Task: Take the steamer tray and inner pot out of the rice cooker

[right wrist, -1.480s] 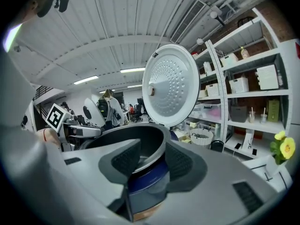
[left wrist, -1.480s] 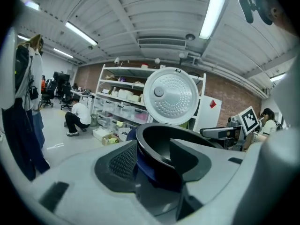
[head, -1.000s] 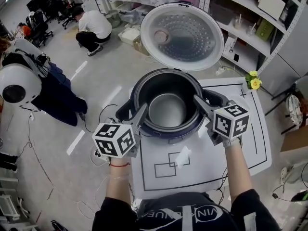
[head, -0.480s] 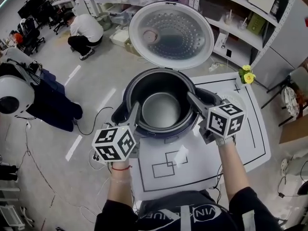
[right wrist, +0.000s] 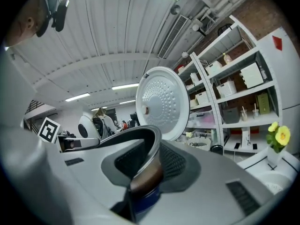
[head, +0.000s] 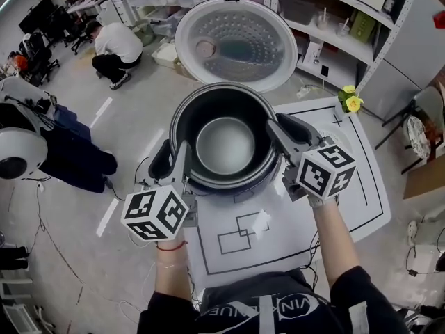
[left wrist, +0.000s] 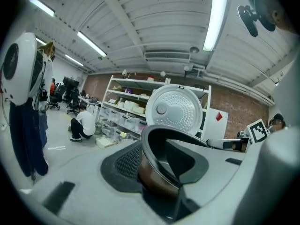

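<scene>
"Bright enough in here?"

"Plenty. There's even white light from the ceiling tubes (left wrist: pixel 216 18), and the shadows on the floor (head: pixel 132 127) are faint."

"Any glare?"

"The tubes burn out white, and the inner pot (head: pixel 224 145) has a dull sheen on its bottom."

"Sharp?"

"The head view is crisp but bowed at the edges. Both gripper views are fisheye with black corners. The left claw (left wrist: pixel 161 165) and right claw (right wrist: pixel 145 170) blur soft close to the lens."
</scene>
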`<state>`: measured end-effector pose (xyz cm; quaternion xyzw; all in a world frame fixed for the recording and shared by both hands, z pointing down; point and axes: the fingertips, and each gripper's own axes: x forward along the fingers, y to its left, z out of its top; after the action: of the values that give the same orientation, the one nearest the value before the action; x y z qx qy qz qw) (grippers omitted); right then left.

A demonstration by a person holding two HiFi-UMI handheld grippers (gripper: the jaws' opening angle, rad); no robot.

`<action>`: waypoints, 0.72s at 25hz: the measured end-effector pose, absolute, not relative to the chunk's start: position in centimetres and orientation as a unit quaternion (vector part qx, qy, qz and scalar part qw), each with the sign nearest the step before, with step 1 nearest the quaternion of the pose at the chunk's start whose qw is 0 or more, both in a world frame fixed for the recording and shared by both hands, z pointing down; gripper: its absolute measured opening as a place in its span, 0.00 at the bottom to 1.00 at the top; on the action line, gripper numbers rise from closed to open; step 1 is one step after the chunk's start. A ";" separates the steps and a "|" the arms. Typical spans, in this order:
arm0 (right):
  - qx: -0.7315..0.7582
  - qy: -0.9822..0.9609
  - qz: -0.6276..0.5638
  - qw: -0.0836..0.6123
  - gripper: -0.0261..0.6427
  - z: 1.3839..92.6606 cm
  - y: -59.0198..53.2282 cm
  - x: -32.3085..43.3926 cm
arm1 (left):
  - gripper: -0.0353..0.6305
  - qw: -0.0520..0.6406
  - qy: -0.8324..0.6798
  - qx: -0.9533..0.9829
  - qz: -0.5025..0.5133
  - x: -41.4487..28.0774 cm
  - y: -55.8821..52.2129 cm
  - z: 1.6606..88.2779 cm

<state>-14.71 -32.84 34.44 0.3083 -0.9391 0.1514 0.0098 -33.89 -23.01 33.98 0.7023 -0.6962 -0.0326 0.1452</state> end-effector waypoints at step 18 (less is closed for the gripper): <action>0.301 -0.946 0.076 -0.090 0.19 23.4 -28.8 -5.5 | 0.28 0.036 -0.704 0.702 -0.106 -24.9 -19.0 22.6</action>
<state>-5.52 -28.80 23.41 0.3008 -0.9464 0.0761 -0.0897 -24.90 -19.03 22.57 0.7016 -0.7038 -0.1059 0.0356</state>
